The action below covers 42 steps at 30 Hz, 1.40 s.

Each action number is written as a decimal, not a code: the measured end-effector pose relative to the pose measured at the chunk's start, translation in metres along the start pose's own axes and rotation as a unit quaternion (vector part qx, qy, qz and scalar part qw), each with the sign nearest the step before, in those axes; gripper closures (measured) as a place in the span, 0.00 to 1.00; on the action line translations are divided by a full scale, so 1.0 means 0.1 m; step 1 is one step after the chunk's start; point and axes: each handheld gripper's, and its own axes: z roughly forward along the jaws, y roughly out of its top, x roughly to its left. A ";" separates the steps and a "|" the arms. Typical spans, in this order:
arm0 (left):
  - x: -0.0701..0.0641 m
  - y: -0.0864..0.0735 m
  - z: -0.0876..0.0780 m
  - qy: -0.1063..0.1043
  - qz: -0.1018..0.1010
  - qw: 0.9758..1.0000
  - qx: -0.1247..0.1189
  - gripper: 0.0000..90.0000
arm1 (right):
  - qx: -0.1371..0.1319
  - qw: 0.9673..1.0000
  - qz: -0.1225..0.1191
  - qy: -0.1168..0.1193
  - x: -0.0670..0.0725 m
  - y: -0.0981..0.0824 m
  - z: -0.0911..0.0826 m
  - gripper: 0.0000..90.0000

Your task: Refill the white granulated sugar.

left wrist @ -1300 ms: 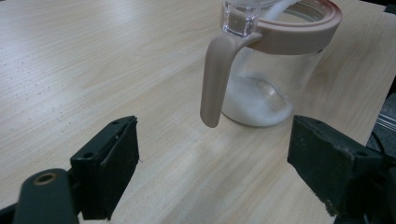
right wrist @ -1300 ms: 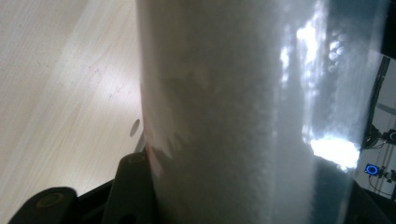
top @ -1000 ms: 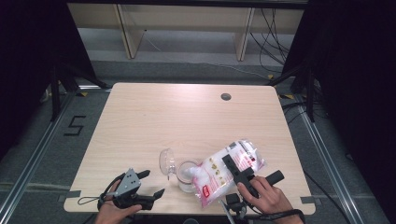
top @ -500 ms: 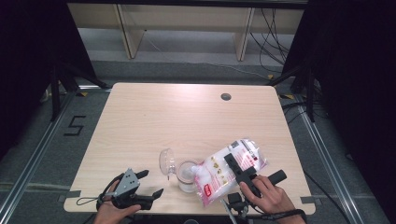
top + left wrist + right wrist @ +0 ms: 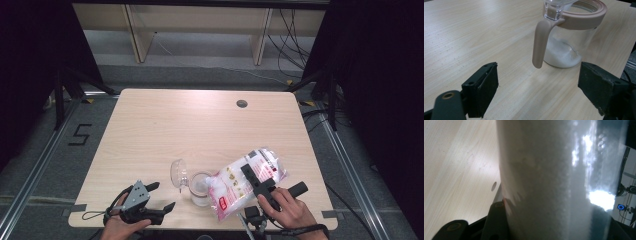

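sugar bag tilting over glass jar near table's front edge, right gripper clamping it. left gripper resting beside, jaws apart, empty. keeping bag corner over jar mouth, pouring slowly, avoiding spilling; steadying jar handle advisable.

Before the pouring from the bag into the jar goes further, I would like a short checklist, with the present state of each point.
1. Right gripper clamps the bag of white granules: ok.
2. Bag tilted, lower corner at the glass jar mouth: ok in the high view; whether the corner is inside the rim, cannot tell.
3. Jar lid flipped open: ok.
4. Jar upright on the table, room left: ok, white granules cover only the bottom.
5. Left gripper steadies the jar: not ok, jaws open, apart from it.
6. Spill beside the jar: none seen.
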 end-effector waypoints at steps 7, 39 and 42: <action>-0.01 0.00 0.00 -0.002 -0.001 1.000 -0.003 0.18 | -0.010 1.000 -0.017 0.006 -0.01 0.02 0.02 0.66; -0.02 0.00 0.01 0.000 -0.003 1.000 -0.004 0.18 | -0.004 1.000 -0.001 0.010 0.02 0.01 0.11 0.66; -0.02 -0.01 0.00 0.000 -0.001 1.000 -0.002 0.18 | 0.000 1.000 -0.004 0.007 0.01 0.00 0.10 0.66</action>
